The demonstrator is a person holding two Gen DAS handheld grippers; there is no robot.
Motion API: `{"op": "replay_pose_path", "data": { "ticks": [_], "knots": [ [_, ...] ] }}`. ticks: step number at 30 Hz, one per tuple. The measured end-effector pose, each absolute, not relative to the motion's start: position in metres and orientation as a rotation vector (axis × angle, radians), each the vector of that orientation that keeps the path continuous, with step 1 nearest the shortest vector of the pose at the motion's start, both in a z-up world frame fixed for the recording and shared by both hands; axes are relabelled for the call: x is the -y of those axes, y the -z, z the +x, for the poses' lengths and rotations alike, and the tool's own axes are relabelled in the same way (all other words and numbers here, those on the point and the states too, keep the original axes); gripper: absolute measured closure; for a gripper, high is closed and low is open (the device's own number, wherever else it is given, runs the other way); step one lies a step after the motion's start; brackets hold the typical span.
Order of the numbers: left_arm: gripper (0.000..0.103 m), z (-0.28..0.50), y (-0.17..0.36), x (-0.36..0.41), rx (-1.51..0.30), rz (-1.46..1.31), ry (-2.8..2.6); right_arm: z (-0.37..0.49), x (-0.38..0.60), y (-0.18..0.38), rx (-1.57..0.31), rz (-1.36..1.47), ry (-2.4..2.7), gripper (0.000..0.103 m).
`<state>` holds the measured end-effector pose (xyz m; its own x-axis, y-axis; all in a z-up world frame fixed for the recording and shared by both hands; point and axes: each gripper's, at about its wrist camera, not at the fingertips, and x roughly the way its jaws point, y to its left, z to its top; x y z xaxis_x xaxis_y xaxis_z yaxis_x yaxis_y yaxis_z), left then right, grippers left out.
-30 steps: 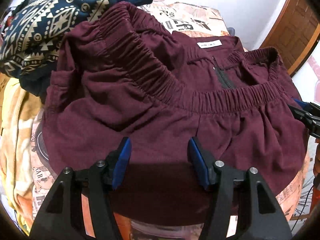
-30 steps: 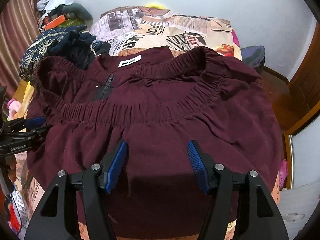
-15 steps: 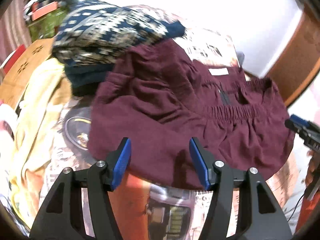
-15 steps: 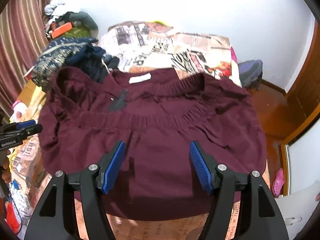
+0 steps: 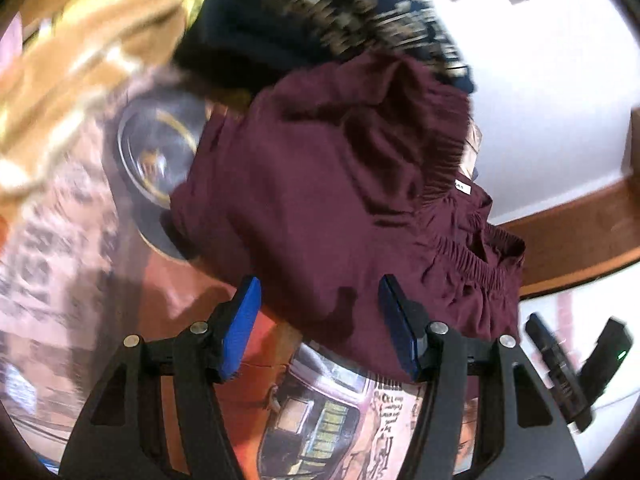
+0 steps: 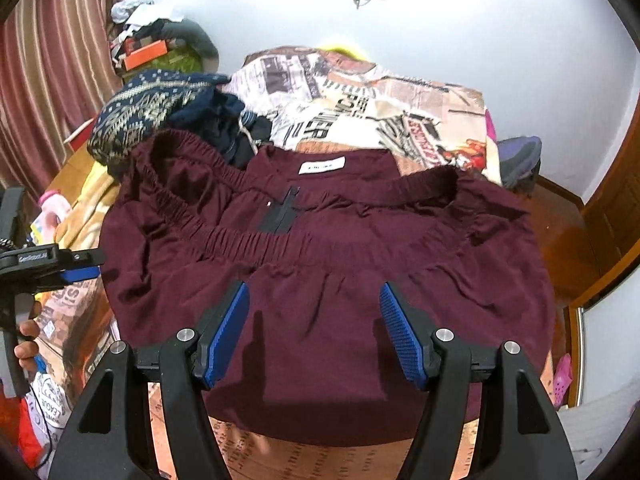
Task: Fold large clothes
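A maroon garment (image 6: 328, 264) with an elastic waistband, a white label and a short zipper lies folded on the printed bedsheet (image 6: 360, 100). It also shows in the blurred left wrist view (image 5: 320, 200). My right gripper (image 6: 314, 336) is open and empty, just above the garment's near edge. My left gripper (image 5: 320, 324) is open and empty at the garment's left near edge, tilted. The left gripper also shows at the left edge of the right wrist view (image 6: 60, 268). The right gripper shows at the lower right of the left wrist view (image 5: 576, 368).
A navy patterned garment (image 6: 148, 116) lies piled behind the maroon one, with yellow cloth (image 6: 84, 204) to its left. A curtain (image 6: 48, 68) hangs on the left. A wooden door (image 6: 616, 208) stands on the right. Clutter (image 6: 152, 40) sits at the back left.
Both grippers have pulled back and up from the garment, which now looks smaller. The left gripper has swung left and tilted, with motion blur. Both stay open.
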<state>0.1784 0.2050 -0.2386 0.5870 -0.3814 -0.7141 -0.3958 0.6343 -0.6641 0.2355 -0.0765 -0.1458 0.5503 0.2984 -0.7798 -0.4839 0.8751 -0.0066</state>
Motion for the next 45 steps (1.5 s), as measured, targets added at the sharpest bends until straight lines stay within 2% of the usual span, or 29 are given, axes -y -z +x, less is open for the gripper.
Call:
{"op": "replay_pose_path", "data": {
  "ticks": [6, 13, 19, 21, 23, 25, 29, 37, 45],
  "knots": [
    [0.044, 0.185, 0.276, -0.209, -0.983, -1.117, 0.017, 0.241, 0.073, 0.164, -0.932, -0.246, -0.449, 0.039],
    [0.032, 0.208, 0.292, -0.209, -0.914, -1.171, -0.016, 0.244, 0.073, 0.169, -0.959, -0.250, -0.444, 0.039],
    [0.030, 0.225, 0.295, -0.201, -0.890, -1.133, -0.078, 0.242, 0.073, 0.168, -0.958, -0.255, -0.439, 0.039],
    [0.038, 0.225, 0.290, -0.194, -0.888, -1.099, -0.108, 0.240, 0.073, 0.166, -0.956, -0.258, -0.438, 0.039],
    [0.058, 0.220, 0.279, -0.186, -0.884, -1.050, -0.117, 0.237, 0.073, 0.163, -0.950, -0.261, -0.436, 0.039],
    [0.071, 0.213, 0.263, -0.176, -0.877, -0.965, -0.132, 0.235, 0.075, 0.159, -0.943, -0.263, -0.434, 0.039],
    [0.087, 0.193, 0.220, -0.159, -0.816, -0.835, -0.129, 0.233, 0.080, 0.151, -0.930, -0.256, -0.435, 0.039],
    [0.093, 0.158, 0.115, -0.126, -0.648, -0.612, -0.054, 0.228, 0.080, 0.131, -0.902, -0.230, -0.454, 0.039],
    [0.094, 0.115, 0.037, -0.114, -0.497, -0.447, -0.086, 0.223, 0.050, 0.129, -0.922, -0.251, -0.555, 0.039]
  ]
}}
